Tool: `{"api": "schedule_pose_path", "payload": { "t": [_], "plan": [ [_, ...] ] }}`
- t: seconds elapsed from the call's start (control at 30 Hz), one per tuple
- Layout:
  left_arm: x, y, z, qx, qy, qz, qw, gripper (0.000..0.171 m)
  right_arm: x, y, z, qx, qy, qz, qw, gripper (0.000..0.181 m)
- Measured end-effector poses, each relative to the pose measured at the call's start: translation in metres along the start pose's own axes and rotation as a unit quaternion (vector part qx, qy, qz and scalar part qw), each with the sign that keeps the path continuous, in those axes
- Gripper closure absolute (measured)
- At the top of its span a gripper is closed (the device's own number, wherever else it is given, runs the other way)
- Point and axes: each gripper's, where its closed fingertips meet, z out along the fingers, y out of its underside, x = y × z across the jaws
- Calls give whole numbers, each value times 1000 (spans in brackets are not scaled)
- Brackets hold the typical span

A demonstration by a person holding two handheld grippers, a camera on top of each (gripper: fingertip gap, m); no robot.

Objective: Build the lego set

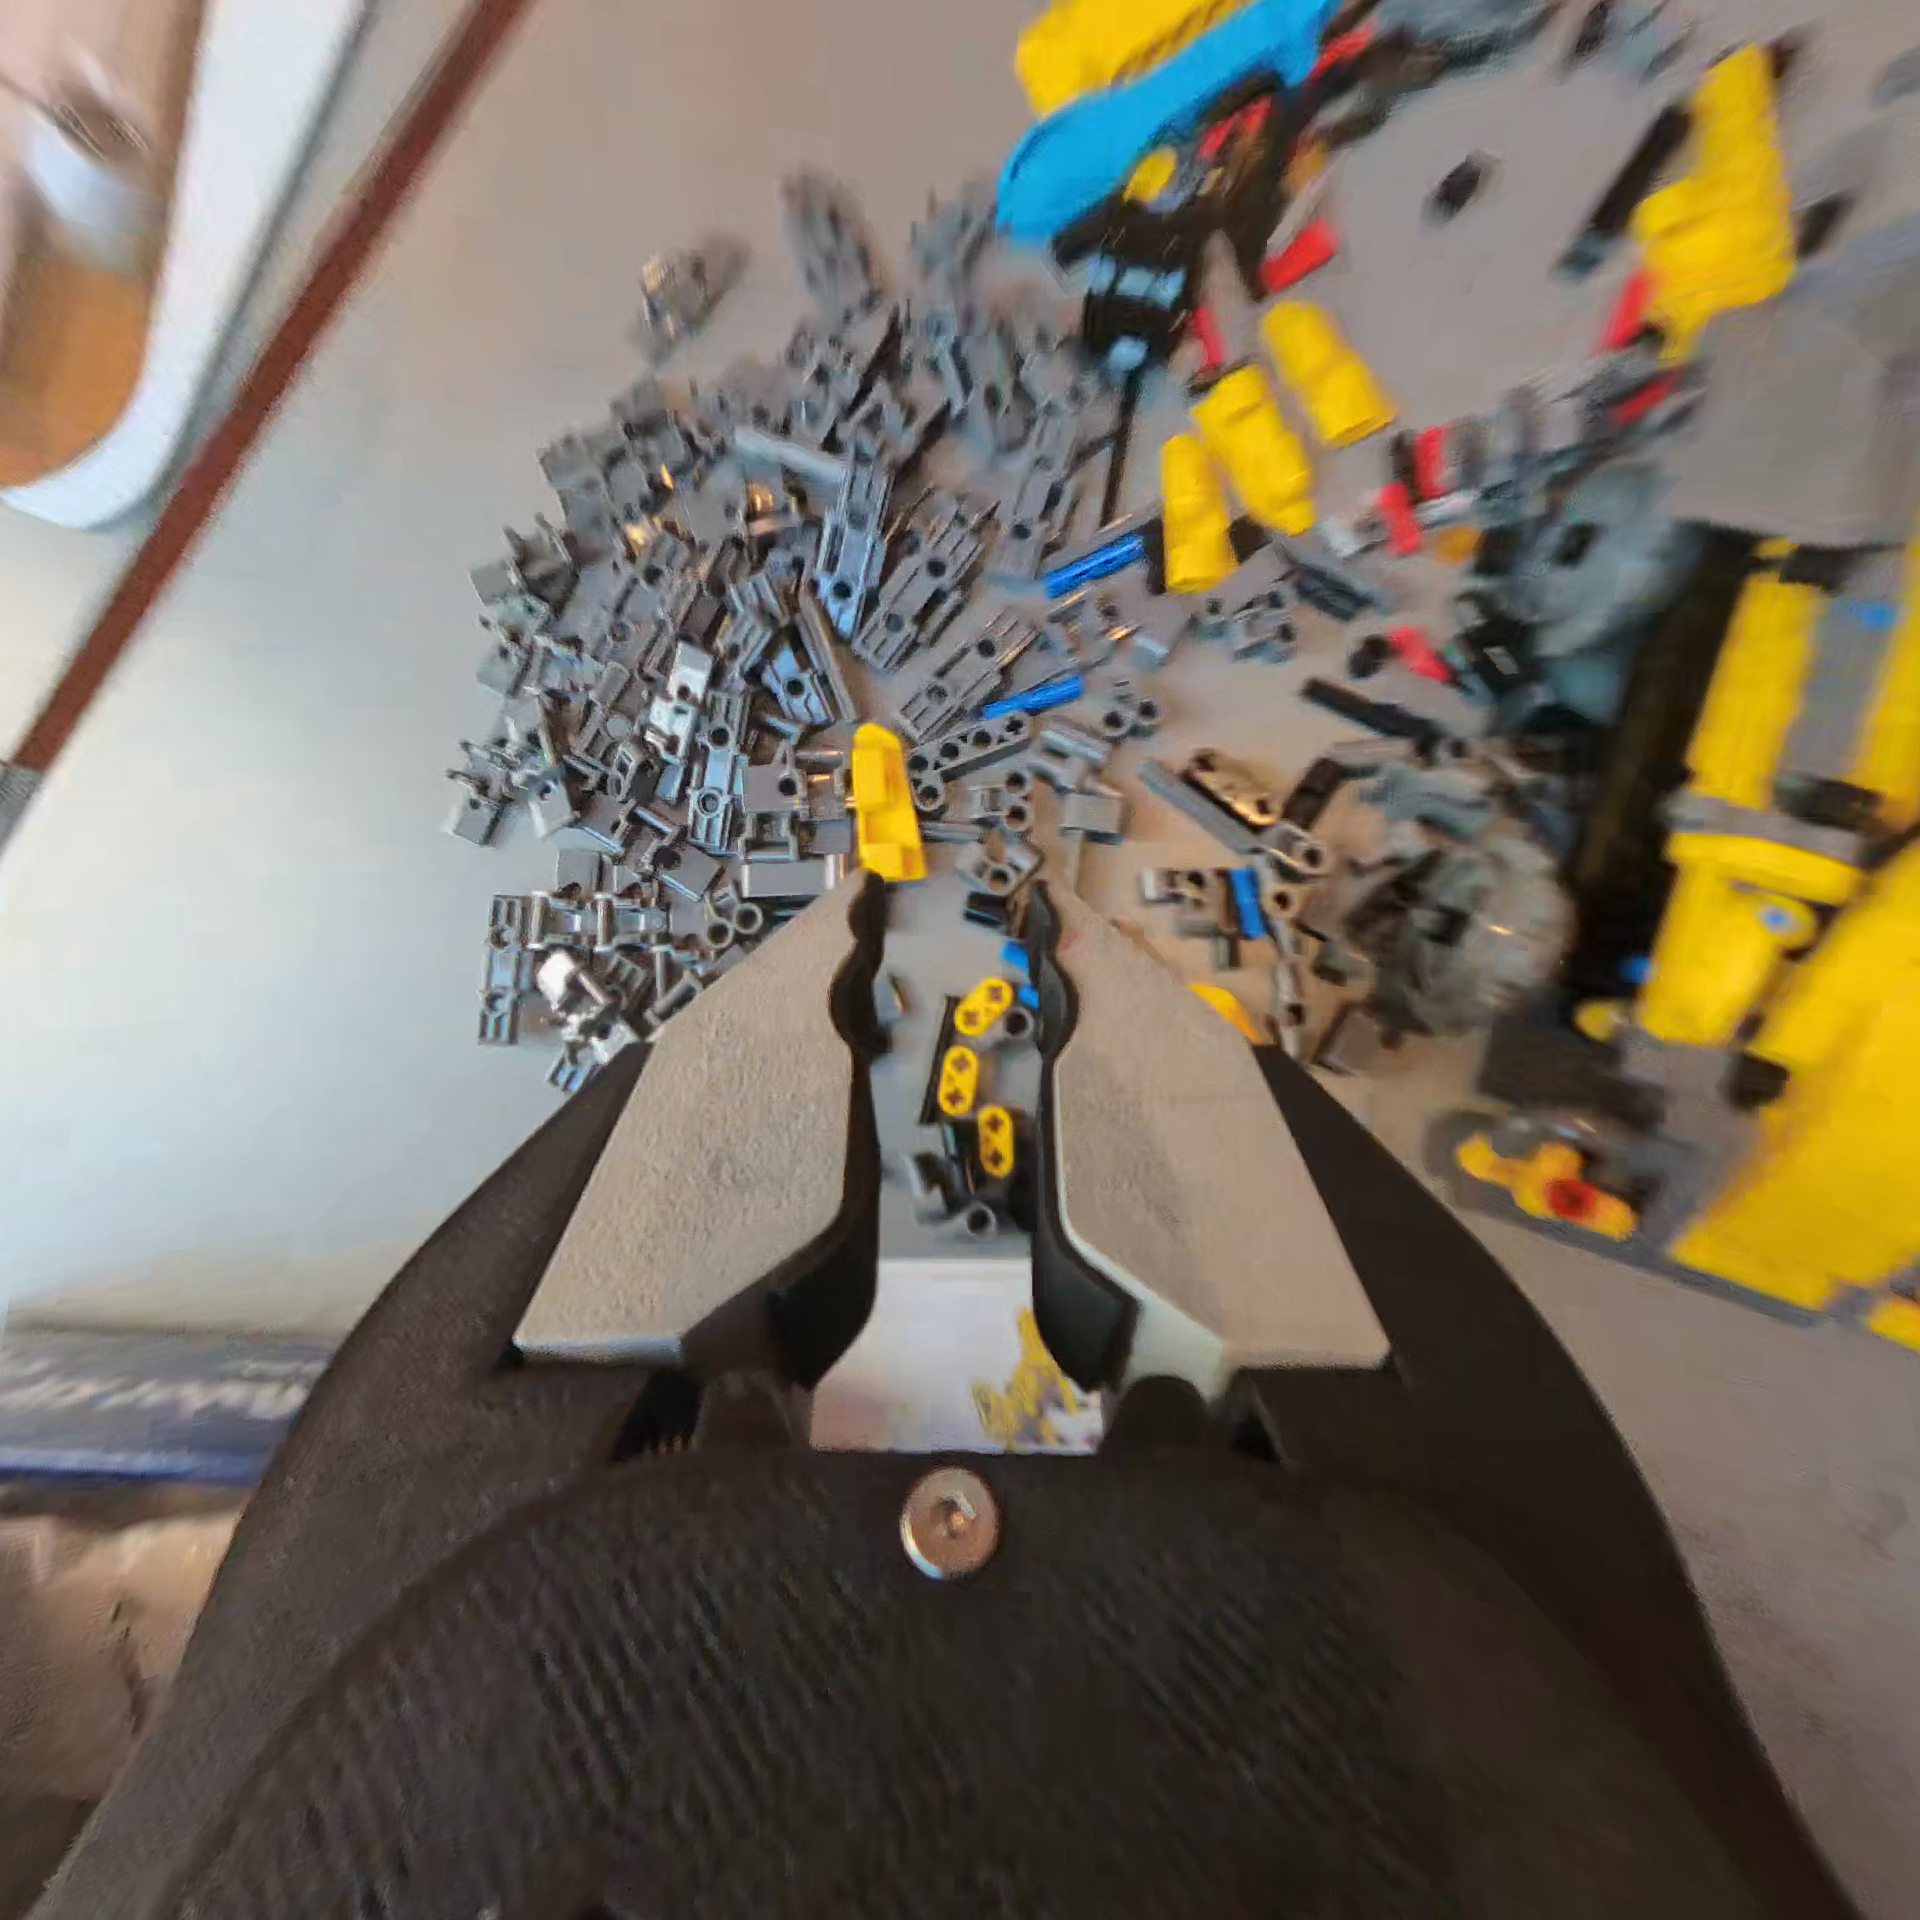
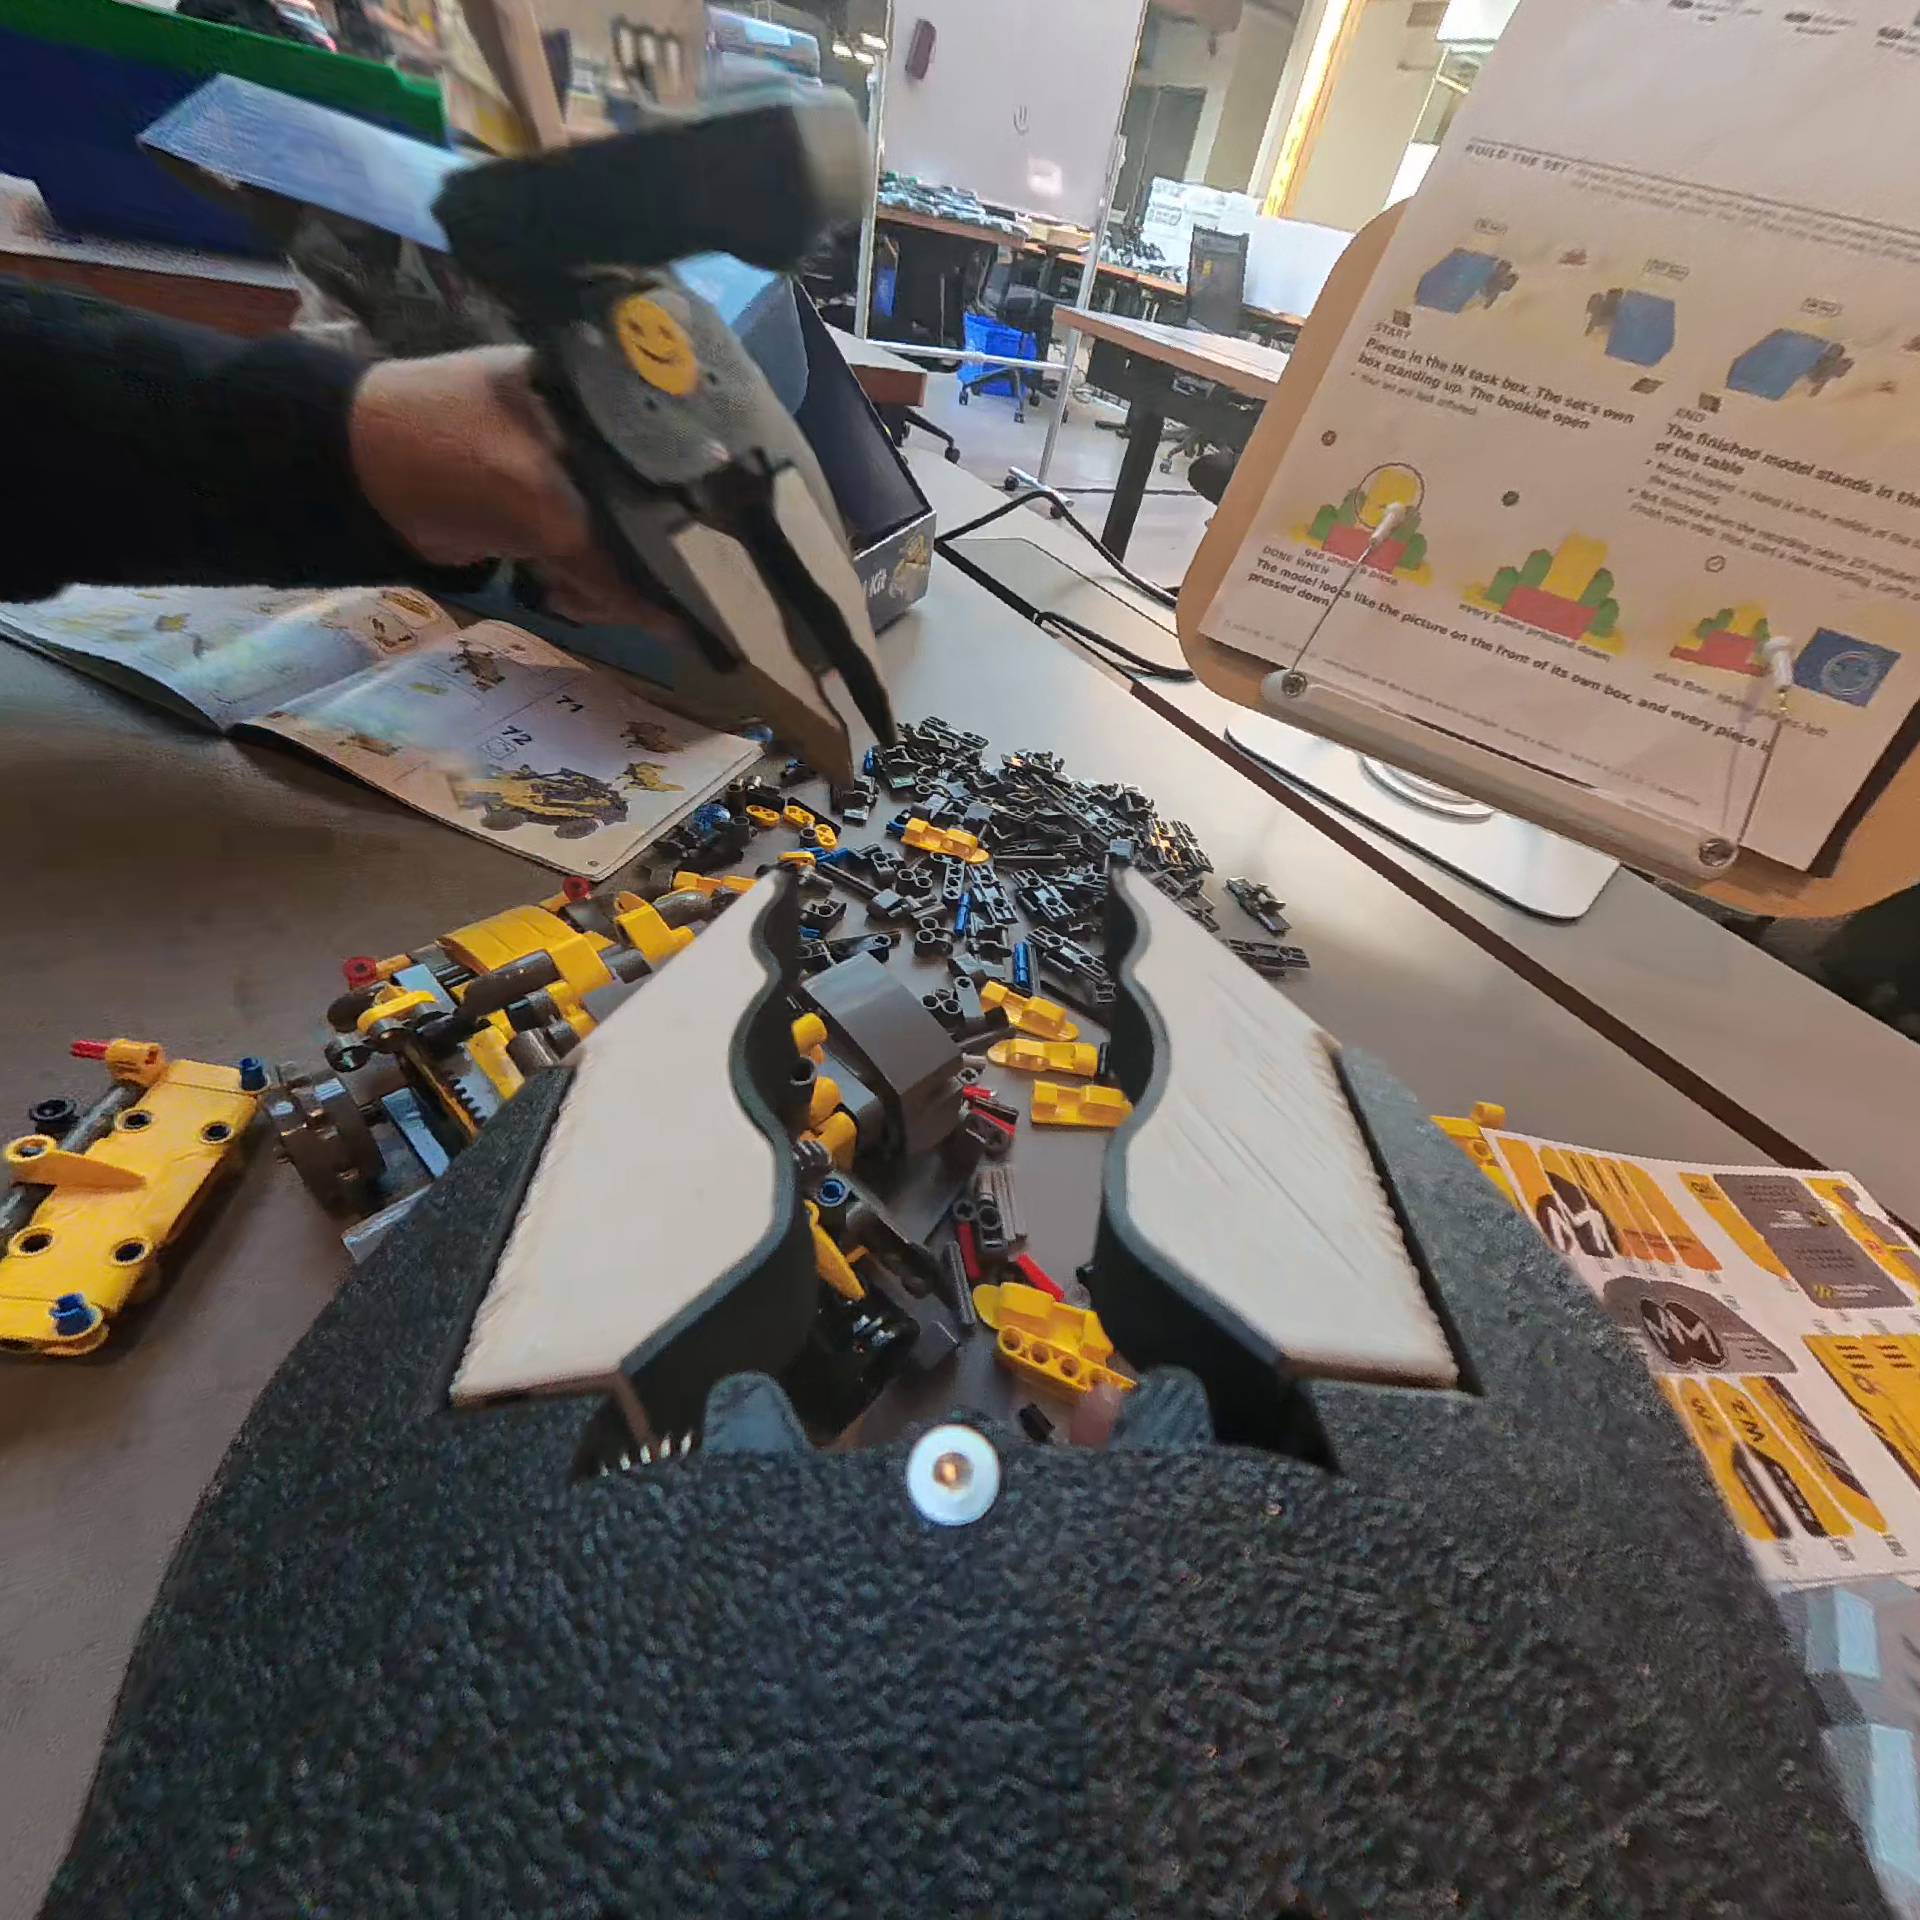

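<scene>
My left hand-held gripper (image 1: pixel 956 894) hovers slightly open near a yellow curved piece (image 1: pixel 885 805); nudging it could scatter the grey piece pile (image 1: pixel 727 665). My right hand-held gripper (image 2: pixel 940 914) is wide open, holding nothing.

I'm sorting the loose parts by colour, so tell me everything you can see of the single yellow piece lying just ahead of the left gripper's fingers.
The yellow piece is a small, smooth, glossy plastic panel, rounded at its far end and squared at the near one. It lies flat on the grey pile of pieces, lengthwise to the left gripper, just past its left finger; contact is unclear.

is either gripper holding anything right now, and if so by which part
Neither. The left gripper is open, tips just short of a yellow piece. The right gripper is open above the loose pieces.
</scene>
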Motion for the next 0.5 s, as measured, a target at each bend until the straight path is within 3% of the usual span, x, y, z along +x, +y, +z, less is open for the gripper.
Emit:
{"api": "schedule_pose_path", "payload": {
  "t": [0.1, 0.27, 0.37, 0.5],
  "plan": [
    [-8, 8, 31, -60, 26, -13, 998, 150, 4, 0, -3, -3, 14, -10, 1000, 123],
    [-25, 13, 47, -96, -6, 20, 995, 164, 9, -8, -11, 20, 14, 5, 1000, 124],
    [-20, 13, 51, -92, 11, 25, 995, 167, 12, -10, -14, 26, 15, 10, 1000, 125],
    [-20, 7, 45, -67, -22, 60, 996, 167, 13, -7, -12, 21, 14, 17, 1000, 125]
  ]
}}
